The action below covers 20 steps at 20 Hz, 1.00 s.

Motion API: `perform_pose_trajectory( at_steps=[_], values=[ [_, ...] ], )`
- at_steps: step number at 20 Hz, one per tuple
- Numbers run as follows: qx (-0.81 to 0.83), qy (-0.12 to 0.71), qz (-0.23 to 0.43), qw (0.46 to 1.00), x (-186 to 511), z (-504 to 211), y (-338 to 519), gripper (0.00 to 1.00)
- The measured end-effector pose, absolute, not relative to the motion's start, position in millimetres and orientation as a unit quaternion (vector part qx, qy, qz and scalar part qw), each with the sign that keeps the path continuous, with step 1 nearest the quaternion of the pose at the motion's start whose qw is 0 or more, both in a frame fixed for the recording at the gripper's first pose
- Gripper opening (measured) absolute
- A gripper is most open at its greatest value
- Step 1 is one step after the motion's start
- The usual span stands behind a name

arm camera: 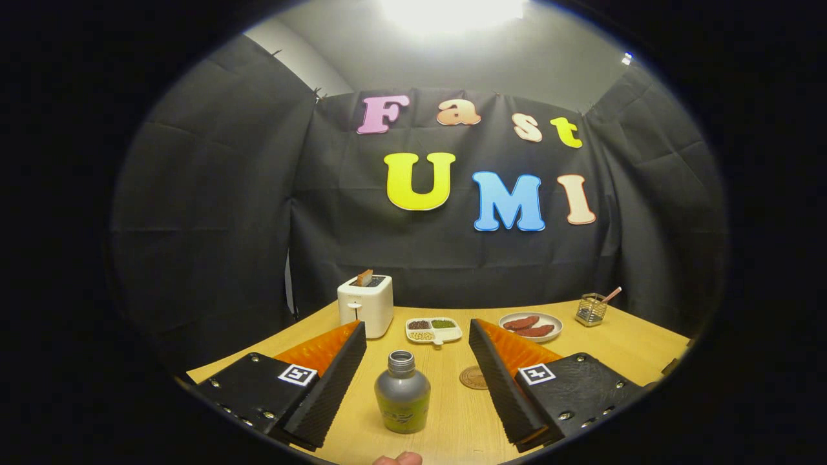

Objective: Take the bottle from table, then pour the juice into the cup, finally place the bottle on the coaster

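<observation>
A small grey bottle (pixel 402 392) with a green label and no cap stands upright on the wooden table (pixel 620 352), between my two fingers. My gripper (pixel 417 334) is open, its fingers wide apart on either side of the bottle and not touching it. A round brown coaster (pixel 474 378) lies flat on the table just right of the bottle, partly hidden by the right finger (pixel 501 378). A fingertip of a person's hand (pixel 397 459) peeks in close below the bottle.
A white toaster (pixel 366 303) with a slice in it stands beyond the left finger. Past the bottle lie a divided dish of grains (pixel 433 329) and a plate with sausages (pixel 530 327). A small wire holder (pixel 591 309) with a stick sits at the far right.
</observation>
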State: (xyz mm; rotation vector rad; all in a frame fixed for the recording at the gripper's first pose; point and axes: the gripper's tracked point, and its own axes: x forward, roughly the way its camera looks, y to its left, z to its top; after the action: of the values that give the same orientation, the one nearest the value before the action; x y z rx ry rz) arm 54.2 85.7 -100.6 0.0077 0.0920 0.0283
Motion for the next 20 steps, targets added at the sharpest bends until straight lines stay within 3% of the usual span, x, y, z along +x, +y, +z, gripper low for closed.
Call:
perform_pose_trajectory(
  at_steps=[20],
  values=[
    [0.017,0.156,-0.011,0.988,79.4,-211.9,105.5,0.98]
  ],
)
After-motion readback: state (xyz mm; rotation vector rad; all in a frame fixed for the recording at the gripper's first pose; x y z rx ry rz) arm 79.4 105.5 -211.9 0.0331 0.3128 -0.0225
